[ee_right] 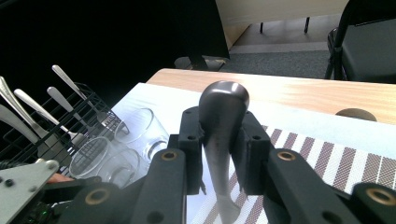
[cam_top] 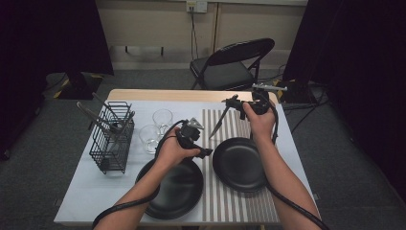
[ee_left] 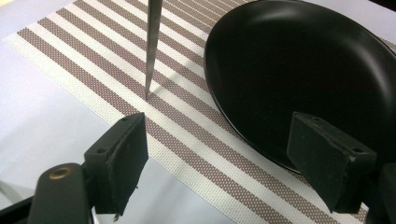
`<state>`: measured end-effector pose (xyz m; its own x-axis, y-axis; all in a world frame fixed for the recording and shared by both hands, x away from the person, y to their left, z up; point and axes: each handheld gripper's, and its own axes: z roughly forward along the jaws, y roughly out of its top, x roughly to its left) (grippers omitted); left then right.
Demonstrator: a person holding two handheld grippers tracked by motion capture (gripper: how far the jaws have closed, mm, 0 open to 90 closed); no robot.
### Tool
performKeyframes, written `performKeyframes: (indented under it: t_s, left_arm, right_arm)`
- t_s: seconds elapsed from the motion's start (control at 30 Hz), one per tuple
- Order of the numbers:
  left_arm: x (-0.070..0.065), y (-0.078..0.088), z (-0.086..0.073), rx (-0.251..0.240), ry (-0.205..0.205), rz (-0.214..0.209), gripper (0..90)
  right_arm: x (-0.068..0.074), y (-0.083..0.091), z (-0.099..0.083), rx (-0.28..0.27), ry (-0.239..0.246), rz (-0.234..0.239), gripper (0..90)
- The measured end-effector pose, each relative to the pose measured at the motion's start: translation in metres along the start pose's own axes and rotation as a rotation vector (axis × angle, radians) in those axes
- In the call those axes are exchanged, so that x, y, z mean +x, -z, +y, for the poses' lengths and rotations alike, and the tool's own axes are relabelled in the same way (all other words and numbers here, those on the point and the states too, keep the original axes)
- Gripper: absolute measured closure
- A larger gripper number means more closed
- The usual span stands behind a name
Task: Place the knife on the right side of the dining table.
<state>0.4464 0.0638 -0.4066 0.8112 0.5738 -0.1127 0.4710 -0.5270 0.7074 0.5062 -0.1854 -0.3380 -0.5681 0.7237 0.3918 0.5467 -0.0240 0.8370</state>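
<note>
My right gripper point(cam_top: 235, 102) is shut on the handle of a steel knife point(cam_top: 218, 123), whose blade slants down with its tip just over the striped placemat point(cam_top: 230, 201). In the right gripper view the rounded handle end point(ee_right: 223, 98) stands clamped between the pads of my right gripper point(ee_right: 220, 116). My left gripper point(cam_top: 203, 143) hovers open between two black plates, the left plate point(cam_top: 177, 191) and the right plate point(cam_top: 239, 165). In the left gripper view its jaws point(ee_left: 219, 128) stand wide with nothing between them; the knife blade point(ee_left: 152, 46) hangs ahead and the right plate point(ee_left: 299, 70) lies beside it.
A black wire basket point(cam_top: 114, 139) with several pieces of cutlery stands at the table's left. Two clear glasses point(cam_top: 163, 118) point(cam_top: 149, 136) sit beside it, also seen as glasses point(ee_right: 140, 128) in the right gripper view. A folding chair point(cam_top: 234, 64) stands behind the table.
</note>
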Motion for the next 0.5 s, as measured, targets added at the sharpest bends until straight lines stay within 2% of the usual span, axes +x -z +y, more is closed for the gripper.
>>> performKeyframes:
  t_s: [0.13,0.17,0.5]
  left_arm:
    - [0.001,-0.003,0.002,0.012,-0.009,0.001,19.9]
    - [0.0,-0.004,0.003,-0.001,-0.004,0.005,19.9]
    - [0.004,-0.012,0.009,0.003,-0.009,0.008,19.7]
  right_arm:
    - [0.0,0.001,-0.001,0.002,0.008,0.003,75.1]
    - [0.0,0.001,-0.001,0.003,0.012,0.006,75.2]
    - [-0.001,0.004,-0.002,0.007,0.017,0.013,75.1]
